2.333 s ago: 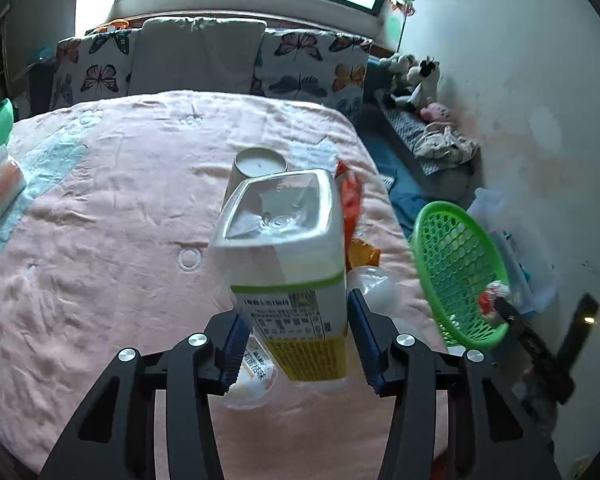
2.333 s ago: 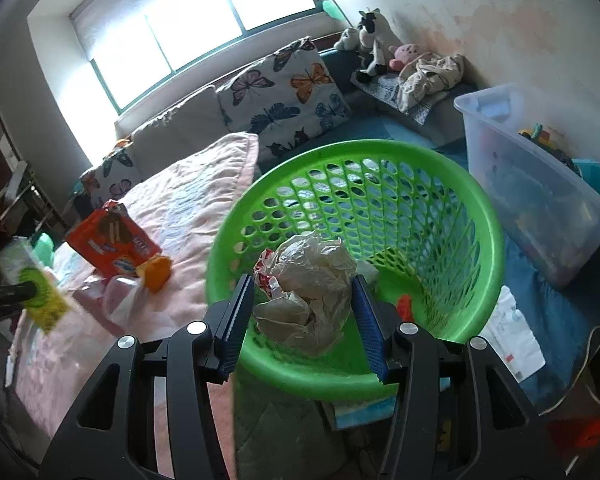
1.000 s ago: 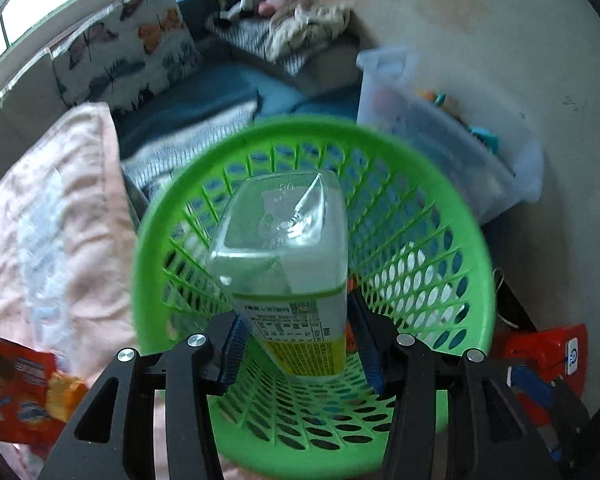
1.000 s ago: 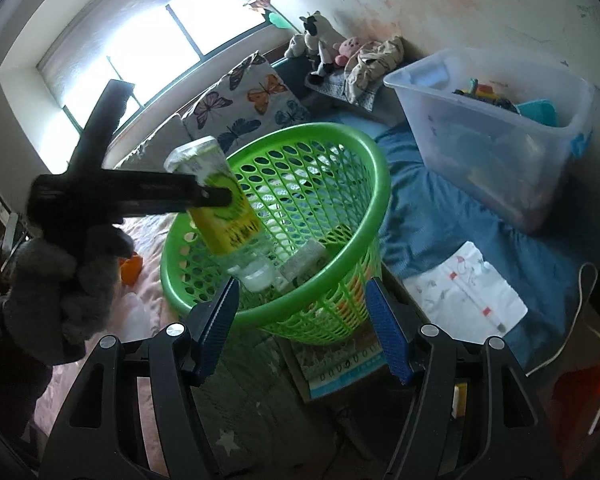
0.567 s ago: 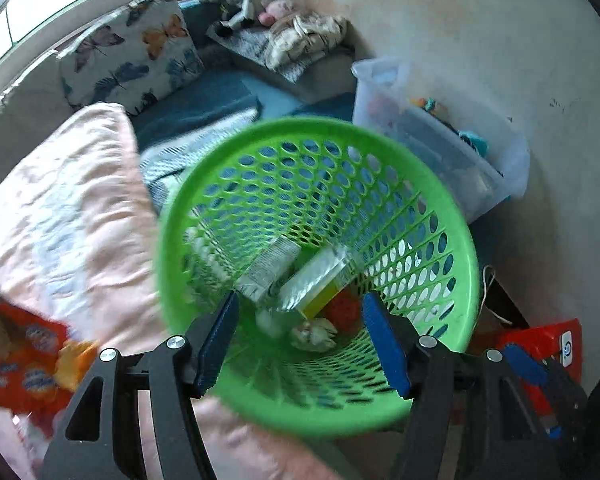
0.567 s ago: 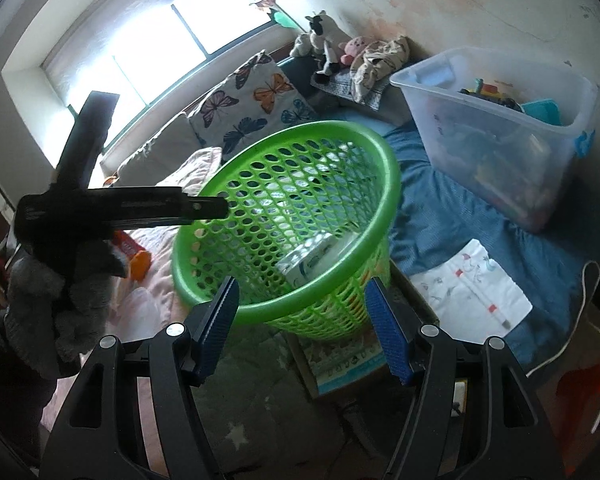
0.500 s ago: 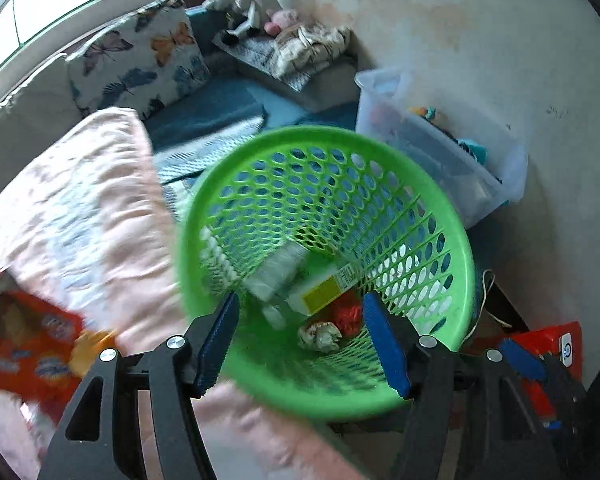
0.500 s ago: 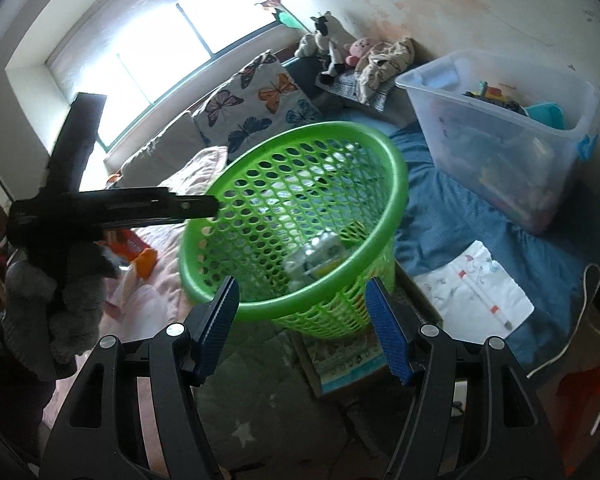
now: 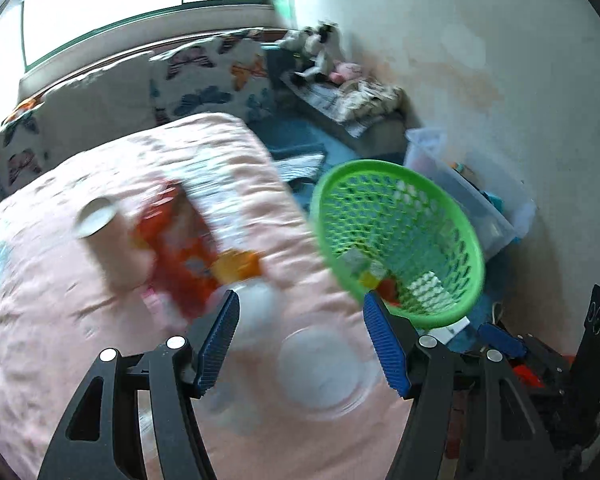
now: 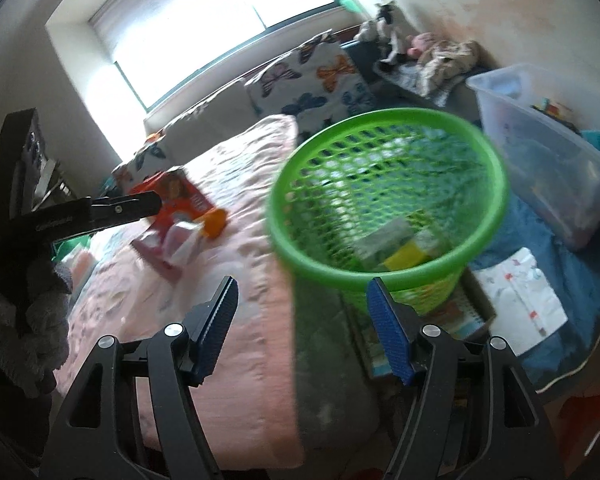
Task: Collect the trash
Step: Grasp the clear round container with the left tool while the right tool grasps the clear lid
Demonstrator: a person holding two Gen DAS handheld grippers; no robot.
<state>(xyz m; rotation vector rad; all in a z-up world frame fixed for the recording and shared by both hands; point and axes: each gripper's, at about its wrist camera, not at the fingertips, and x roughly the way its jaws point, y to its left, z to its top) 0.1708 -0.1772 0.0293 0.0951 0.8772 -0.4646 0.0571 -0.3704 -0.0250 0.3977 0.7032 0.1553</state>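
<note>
Left hand-held gripper [image 9: 300, 340], now wide open and empty after dropping the bottle [image 10: 396, 250] into the green basket [image 9: 452, 216], swings back over the bed [image 9: 60, 320] toward the remaining trash, while the right hand-held gripper [image 10: 302, 326] is open and empty too.

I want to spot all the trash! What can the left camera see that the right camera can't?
Only the left wrist view shows the paper cup lying on the bed and a blurry clear plastic lid near the open left gripper. Only the right wrist view shows the white paper on the blue floor, with the open right gripper in front. Both show the green basket holding trash, the orange snack bag and the pink blanket.
</note>
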